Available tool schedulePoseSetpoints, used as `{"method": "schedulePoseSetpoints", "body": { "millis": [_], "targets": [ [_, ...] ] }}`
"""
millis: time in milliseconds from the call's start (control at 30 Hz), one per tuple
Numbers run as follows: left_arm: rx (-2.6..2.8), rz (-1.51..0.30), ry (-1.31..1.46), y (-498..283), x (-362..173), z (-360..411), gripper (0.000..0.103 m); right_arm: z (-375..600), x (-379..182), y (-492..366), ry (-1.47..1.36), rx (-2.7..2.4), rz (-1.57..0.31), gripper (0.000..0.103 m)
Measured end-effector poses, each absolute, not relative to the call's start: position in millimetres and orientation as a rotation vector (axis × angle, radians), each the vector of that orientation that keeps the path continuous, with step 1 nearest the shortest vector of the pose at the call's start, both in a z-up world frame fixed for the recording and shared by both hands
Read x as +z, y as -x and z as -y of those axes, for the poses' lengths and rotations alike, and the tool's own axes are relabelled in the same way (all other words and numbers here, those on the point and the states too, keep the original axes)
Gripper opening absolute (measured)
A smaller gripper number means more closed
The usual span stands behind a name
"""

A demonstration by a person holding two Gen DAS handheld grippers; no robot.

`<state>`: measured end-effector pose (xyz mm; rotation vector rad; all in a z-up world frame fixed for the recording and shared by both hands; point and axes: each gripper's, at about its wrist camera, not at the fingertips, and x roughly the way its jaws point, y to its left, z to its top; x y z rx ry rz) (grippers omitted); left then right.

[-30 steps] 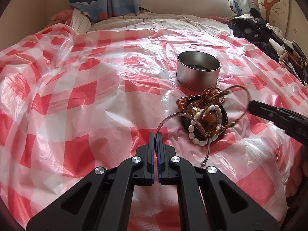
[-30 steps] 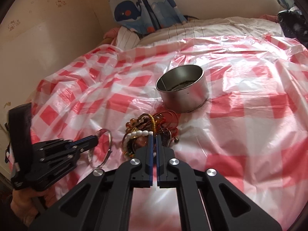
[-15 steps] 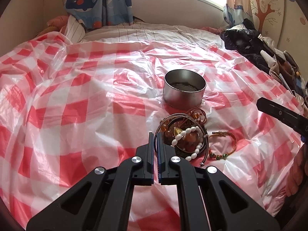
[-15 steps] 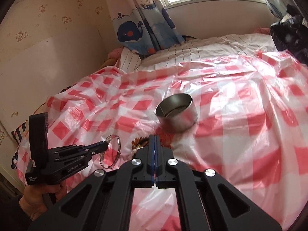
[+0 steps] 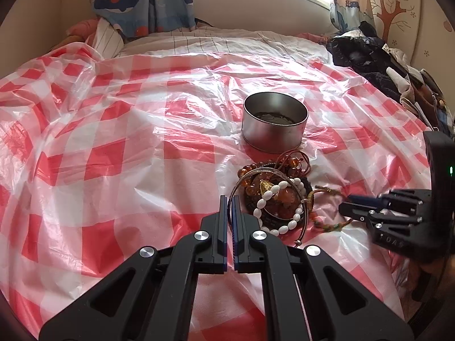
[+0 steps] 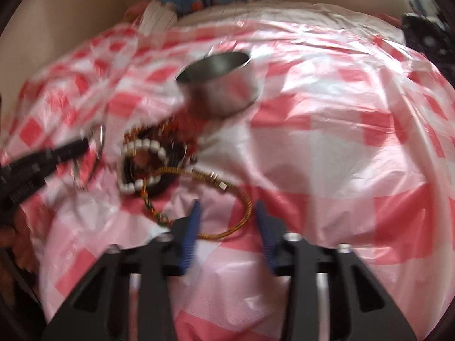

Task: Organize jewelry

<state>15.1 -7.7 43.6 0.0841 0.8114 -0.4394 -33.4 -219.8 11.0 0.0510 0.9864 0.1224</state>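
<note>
A heap of bracelets (image 5: 274,196) lies on the red-checked plastic sheet (image 5: 113,153), with white beads, amber beads and dark bands; it also shows in the right wrist view (image 6: 148,159). A round metal tin (image 5: 274,122) stands just behind it, also in the right wrist view (image 6: 221,85). My left gripper (image 5: 229,199) is shut on a thin silver bangle (image 5: 241,182) at the heap's left edge; the bangle shows in the right wrist view (image 6: 101,136). My right gripper (image 6: 227,207) is open, low over a gold woven cord bracelet (image 6: 244,199) that lies between its fingers.
Dark clothes and bags (image 5: 378,56) are piled at the right edge of the bed. A whale-print curtain (image 5: 142,0) and a striped pillow (image 5: 108,37) are at the back. The right wrist view is blurred by motion.
My right gripper has opened and dropped down to the cord bracelet lying right of the heap. My left gripper stays shut on the silver bangle, which now hangs over the heap.
</note>
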Motion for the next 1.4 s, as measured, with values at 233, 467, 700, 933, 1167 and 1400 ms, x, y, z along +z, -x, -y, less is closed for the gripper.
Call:
{"method": "schedulePoseSetpoints", "body": {
  "millis": [233,467,700,933,1167,1400],
  "targets": [
    [-0.459,-0.795,-0.062,-14.2,54.1,9.2,0.002,240.0,50.2,49.1,-0.223,0.187,-0.834,0.004],
    [-0.476,-0.762,-0.057,-35.6,72.7,30.6,0.002,252.1,91.5,35.9,-0.317,0.218,-0.688,0.004],
    [-0.487,-0.742,-0.042,-81.8,86.4,69.8,0.002,255.8,120.1,-10.2,-0.344,0.250,-0.600,0.004],
    [-0.498,-0.822,-0.087,-137.1,66.1,112.7,0.003,253.8,112.1,-62.9,-0.300,0.227,-0.607,0.004],
    [-0.473,-0.839,-0.096,-142.7,57.3,101.5,0.008,256.2,73.6,-94.7,-0.377,0.279,-0.704,0.004],
    [-0.448,-0.835,-0.092,-115.3,74.7,64.2,0.010,242.9,50.3,-95.8,-0.285,0.202,-0.812,0.036]
  ]
}}
